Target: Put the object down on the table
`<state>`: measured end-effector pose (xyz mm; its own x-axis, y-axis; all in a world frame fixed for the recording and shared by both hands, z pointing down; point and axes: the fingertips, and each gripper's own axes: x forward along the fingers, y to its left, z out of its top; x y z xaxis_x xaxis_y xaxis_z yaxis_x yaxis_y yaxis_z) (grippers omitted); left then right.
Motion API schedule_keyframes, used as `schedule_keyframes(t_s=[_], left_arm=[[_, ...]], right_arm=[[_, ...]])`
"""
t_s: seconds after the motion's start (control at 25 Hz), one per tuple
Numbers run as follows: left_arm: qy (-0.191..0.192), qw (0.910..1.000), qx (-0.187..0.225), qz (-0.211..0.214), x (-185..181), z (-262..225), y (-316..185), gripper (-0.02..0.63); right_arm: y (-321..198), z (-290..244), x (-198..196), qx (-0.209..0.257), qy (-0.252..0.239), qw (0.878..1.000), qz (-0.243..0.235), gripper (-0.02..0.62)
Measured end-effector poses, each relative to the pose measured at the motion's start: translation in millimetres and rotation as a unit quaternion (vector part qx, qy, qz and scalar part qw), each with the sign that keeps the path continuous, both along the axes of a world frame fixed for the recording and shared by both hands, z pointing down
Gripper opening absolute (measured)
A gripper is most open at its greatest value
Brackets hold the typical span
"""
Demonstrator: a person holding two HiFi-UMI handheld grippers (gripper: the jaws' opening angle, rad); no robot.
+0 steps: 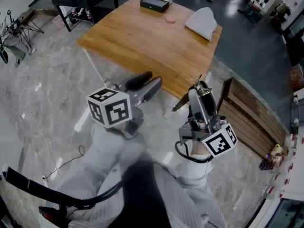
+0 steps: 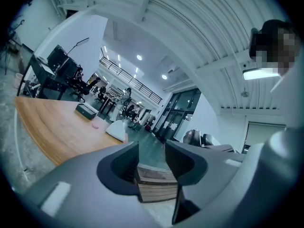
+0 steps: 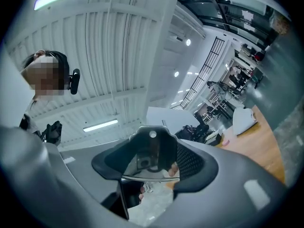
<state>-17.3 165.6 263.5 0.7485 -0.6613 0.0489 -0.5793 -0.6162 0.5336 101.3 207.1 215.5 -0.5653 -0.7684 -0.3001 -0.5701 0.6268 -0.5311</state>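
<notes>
Right tongs (image 3: 153, 161) grip a shiny dark metal object with a small hole (image 3: 151, 148), held above the grey marble floor (image 1: 47, 89), short of the light wooden desk (image 1: 142, 37); left tongs (image 2: 152, 156) open, empty. Probably mid-carry; next it needs moving over the desk, lowering, releasing.

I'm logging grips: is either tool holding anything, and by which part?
The right tool clamps a shiny metal utensil across its flat end with the hole; the left tool is empty.
</notes>
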Motion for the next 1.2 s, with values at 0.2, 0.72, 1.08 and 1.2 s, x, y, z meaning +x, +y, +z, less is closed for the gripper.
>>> schedule_keyframes(t_s=[0.2, 0.72, 1.08, 1.2], left_arm=[[-0.001, 0.9999, -0.014, -0.001, -3, 21, -38, 0.166], [-0.045, 0.9944, -0.069, 0.066, 5, 90, -254, 0.161], [-0.075, 0.981, -0.15, 0.097, 21, 156, -342, 0.161], [-0.078, 0.9774, -0.172, 0.096, 35, 174, -365, 0.161]], right_arm=[[-41, 24, -1, -0.026, 0.001, 1.0, -0.001, 0.301], [-264, 79, -15, -0.091, 0.03, 0.993, 0.065, 0.3], [-365, 154, 8, -0.179, 0.121, 0.97, 0.111, 0.3], [-392, 184, 29, -0.205, 0.151, 0.958, 0.132, 0.301]])
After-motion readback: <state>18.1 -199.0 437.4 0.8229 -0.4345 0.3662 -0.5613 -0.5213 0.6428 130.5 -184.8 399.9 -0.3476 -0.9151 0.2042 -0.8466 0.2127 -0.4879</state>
